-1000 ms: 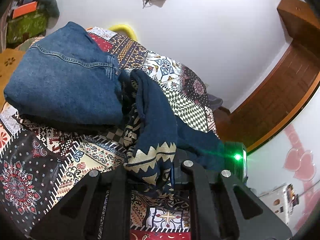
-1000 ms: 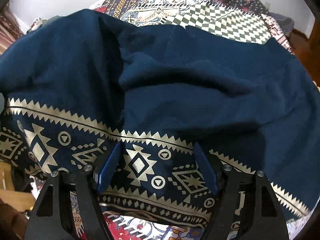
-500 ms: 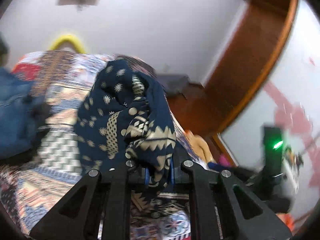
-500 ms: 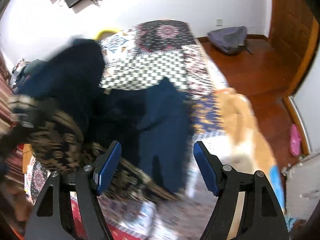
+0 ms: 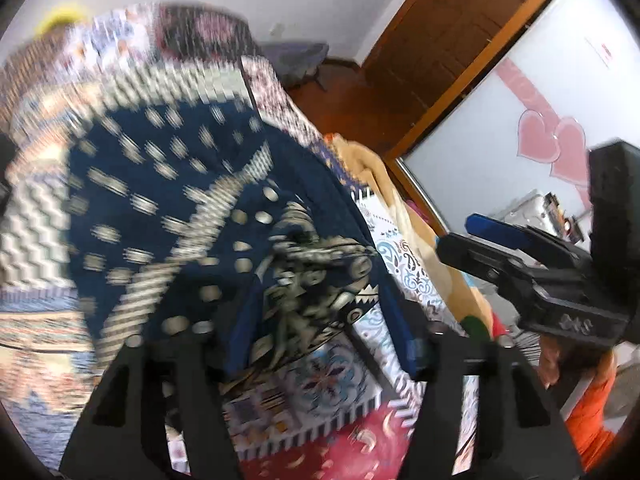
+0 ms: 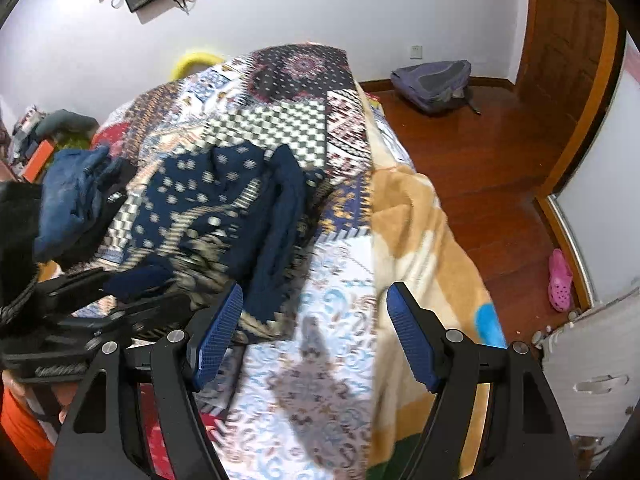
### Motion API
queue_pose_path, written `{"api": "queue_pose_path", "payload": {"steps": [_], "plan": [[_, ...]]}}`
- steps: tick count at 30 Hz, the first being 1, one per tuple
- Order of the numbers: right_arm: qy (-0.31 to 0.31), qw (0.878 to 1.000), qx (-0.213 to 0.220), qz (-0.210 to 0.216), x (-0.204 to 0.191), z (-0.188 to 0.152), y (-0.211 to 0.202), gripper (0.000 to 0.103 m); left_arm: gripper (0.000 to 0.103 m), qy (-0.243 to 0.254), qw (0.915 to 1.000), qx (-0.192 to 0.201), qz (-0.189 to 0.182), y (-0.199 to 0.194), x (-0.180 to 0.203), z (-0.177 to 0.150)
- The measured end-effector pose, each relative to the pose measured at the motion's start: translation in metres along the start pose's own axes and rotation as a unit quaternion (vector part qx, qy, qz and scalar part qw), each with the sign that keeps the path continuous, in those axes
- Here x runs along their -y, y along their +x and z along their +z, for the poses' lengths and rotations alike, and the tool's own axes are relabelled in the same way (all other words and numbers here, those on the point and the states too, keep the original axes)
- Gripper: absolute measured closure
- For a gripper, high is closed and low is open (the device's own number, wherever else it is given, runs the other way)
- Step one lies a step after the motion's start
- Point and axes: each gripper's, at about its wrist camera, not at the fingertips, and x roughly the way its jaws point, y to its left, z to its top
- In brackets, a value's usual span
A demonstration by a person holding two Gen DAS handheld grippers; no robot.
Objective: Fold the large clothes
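Observation:
A navy garment with cream geometric print [image 5: 176, 208] lies spread and bunched on the patterned bedspread [image 5: 320, 384]. My left gripper [image 5: 320, 320] is open, its blue pads wide apart around a bunched edge of the cloth, which lies loose between them. In the right wrist view the same garment [image 6: 224, 208] lies on the bed ahead and left. My right gripper [image 6: 312, 332] is open and empty above the bedspread [image 6: 320, 380], just right of the garment's edge. The right gripper also shows in the left wrist view [image 5: 520, 256].
Blue jeans [image 6: 76, 196] lie piled at the bed's left side. A tan blanket [image 6: 420, 240] hangs over the bed's right edge. A grey backpack [image 6: 432, 84] and a pink shoe [image 6: 560, 280] are on the wooden floor. A white cabinet [image 6: 592, 360] stands at the right.
My left gripper, shut on the garment's edge before, has opened and the cloth has dropped onto the bed. My right gripper drew back from the garment and stays open.

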Motion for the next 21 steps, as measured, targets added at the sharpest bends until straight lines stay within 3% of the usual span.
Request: {"api": "queue_pose_path", "payload": {"steps": [3,7,11,15,17,21], "plan": [[-0.001,0.999,0.004,0.038,-0.013,0.002,-0.006,0.032,0.037,0.014,0.999,0.028,0.033,-0.03,-0.004,-0.005],[-0.019,0.997,-0.013,0.071,-0.039,0.007,0.008,0.032,0.035,-0.011,0.995,0.051,0.085,-0.052,-0.032,-0.014],[-0.037,0.996,-0.044,0.075,-0.058,0.002,0.038,0.032,0.035,-0.04,0.9895,0.035,0.134,-0.047,-0.074,-0.029],[-0.02,0.996,-0.067,0.058,-0.058,-0.006,0.066,0.032,0.033,-0.045,0.9884,0.01,0.145,-0.027,-0.095,-0.05],[0.0,0.995,-0.074,0.065,-0.052,-0.007,0.077,0.032,0.023,-0.047,0.9888,0.015,0.141,-0.024,-0.1,-0.055],[0.007,0.994,-0.086,0.069,-0.05,0.003,0.089,0.032,0.019,-0.046,0.9885,0.022,0.143,-0.017,-0.103,-0.056]]}}
